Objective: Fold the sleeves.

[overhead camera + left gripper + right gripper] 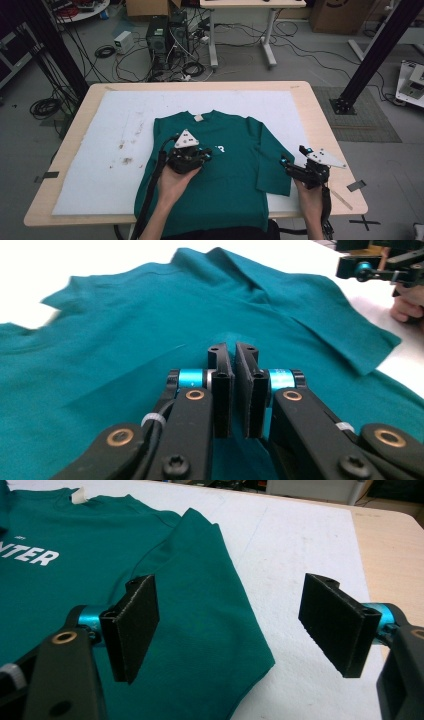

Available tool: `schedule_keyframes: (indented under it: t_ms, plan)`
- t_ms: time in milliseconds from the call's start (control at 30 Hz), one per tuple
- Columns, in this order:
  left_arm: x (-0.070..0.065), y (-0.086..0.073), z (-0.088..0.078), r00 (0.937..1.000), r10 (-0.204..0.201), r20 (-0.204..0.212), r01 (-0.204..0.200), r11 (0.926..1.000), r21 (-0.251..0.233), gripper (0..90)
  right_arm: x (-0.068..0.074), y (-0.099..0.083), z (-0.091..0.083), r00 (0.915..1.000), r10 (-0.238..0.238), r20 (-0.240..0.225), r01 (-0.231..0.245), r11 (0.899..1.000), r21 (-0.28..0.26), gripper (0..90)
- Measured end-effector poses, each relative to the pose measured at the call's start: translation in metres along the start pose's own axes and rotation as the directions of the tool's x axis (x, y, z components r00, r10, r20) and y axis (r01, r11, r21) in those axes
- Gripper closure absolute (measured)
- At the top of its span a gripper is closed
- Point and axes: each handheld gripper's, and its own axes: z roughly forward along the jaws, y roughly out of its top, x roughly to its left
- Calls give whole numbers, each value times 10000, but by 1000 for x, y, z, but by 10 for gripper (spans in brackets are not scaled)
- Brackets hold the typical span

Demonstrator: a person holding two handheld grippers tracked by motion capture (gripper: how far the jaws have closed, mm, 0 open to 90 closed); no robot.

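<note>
A green long-sleeved shirt (225,185) with white lettering (30,555) lies front up on the white mat, its hem hanging over the table's near edge. Its right sleeve (272,160) is folded down along the body. My left gripper (208,154) is over the chest; in the left gripper view (234,347) the jaws are pressed together, and a crease of fabric runs up to them, so they look shut on a thin fold of the shirt. My right gripper (292,156) hovers by the right sleeve's cuff. It stands wide open (231,587), holding nothing, with one pad (135,625) over the sleeve.
The white mat (115,140) covers most of the wooden table (325,125) and has brown stains (125,160) at its left. A strip of tape (356,185) lies near the right edge. Beyond the table are computers, cables and black frame posts (370,55).
</note>
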Motion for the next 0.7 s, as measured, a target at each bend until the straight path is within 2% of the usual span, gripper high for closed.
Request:
schedule_keyframes:
  t_ms: [267, 500, 567, 700]
  plan:
    - [-20, -1, 32, 9984, 274, 501, -300, 9982, 521, 853, 0, 0, 0, 10000, -3, 11, 3, 10000, 31, 246]
    - [-33, -3, 49, 9941, 419, 1005, -493, 9962, 718, 853, 0, 0, 0, 10000, -41, 4, 41, 10000, 35, 246]
    - [-35, -3, 51, 9941, 475, 976, -553, 9953, 794, 853, 0, 0, 0, 10000, -37, 32, 36, 10000, 79, 246]
    - [-32, 0, 55, 9945, 286, 1008, -354, 9972, 660, 852, 0, 0, 1, 9999, -116, 34, 116, 9999, 48, 248]
